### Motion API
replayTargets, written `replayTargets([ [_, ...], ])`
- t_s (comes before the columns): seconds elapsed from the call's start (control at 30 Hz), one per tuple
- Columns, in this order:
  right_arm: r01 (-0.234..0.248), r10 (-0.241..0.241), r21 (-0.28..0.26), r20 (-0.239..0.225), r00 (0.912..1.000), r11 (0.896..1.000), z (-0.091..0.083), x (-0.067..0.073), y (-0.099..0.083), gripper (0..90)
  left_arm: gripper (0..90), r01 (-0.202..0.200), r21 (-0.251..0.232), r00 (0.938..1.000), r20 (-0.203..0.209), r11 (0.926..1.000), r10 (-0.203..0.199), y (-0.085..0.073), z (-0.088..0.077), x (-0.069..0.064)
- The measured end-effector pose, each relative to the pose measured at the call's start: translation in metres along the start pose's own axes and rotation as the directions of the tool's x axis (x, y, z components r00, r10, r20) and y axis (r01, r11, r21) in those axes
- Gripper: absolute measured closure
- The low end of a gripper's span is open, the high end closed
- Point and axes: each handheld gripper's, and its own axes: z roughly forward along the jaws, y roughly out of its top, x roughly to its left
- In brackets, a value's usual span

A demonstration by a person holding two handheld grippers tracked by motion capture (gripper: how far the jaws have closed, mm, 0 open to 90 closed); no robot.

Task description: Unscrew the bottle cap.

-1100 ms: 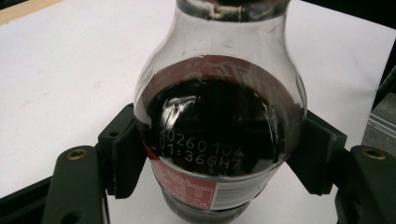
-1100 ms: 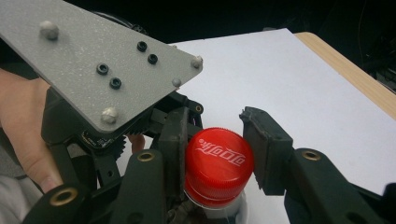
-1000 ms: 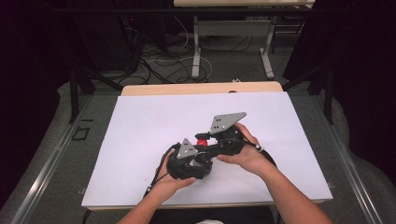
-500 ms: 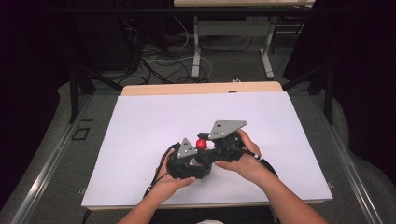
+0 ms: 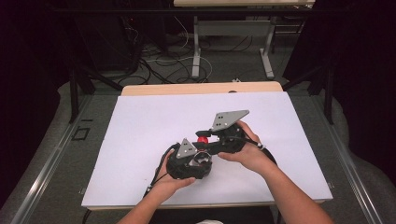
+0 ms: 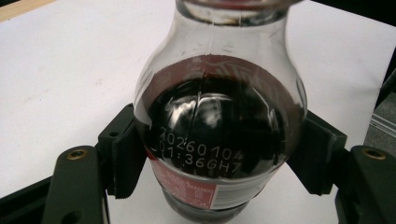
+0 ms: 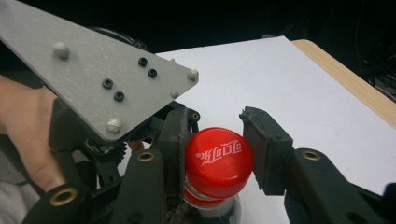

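Observation:
A small cola bottle (image 6: 219, 126) with dark drink and a red label stands upright on the white sheet, and my left gripper (image 6: 219, 158) is shut on its rounded body, pads pressed on both sides. In the high view the left gripper (image 5: 194, 161) sits low near the front of the table. My right gripper (image 7: 217, 149) reaches in from the right. Its jaws have just been closing, and both pads now touch the bottle's red cap (image 7: 219, 161). That cap (image 5: 202, 139) shows as a red dot between the two grippers.
A white sheet (image 5: 140, 140) covers the table, with a wooden edge (image 5: 201, 88) at the back. The left gripper's grey plate (image 7: 93, 70) crowds the right gripper view. Cables and metal table legs (image 5: 196, 51) lie on the floor beyond.
The right gripper's grey plate has dipped and come back up as the hand shifted slightly at the cap. The left hand and the bottle have stayed put.

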Motion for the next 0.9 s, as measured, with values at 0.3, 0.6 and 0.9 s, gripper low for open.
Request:
replayTargets([
  [0.3,0.027,-0.027,-0.002,0.029,0.9992,1.000,-0.004,0.000,0.002,61.2,30.0,0.013,0.000,0.9999,-0.006,0.9999,-0.013,-0.001,0.000,0.002],
  [0.6,-0.005,0.005,-0.001,0.060,0.9982,1.000,-0.012,-0.004,0.000,61.2,30.0,0.040,-0.012,0.9989,-0.022,0.9991,-0.040,-0.003,-0.001,0.009],
  [0.9,-0.031,0.030,0.010,0.097,0.9948,0.999,-0.017,-0.007,-0.011,61.2,30.0,0.055,-0.021,0.9972,-0.048,0.9983,-0.056,-0.001,-0.006,0.020],
])
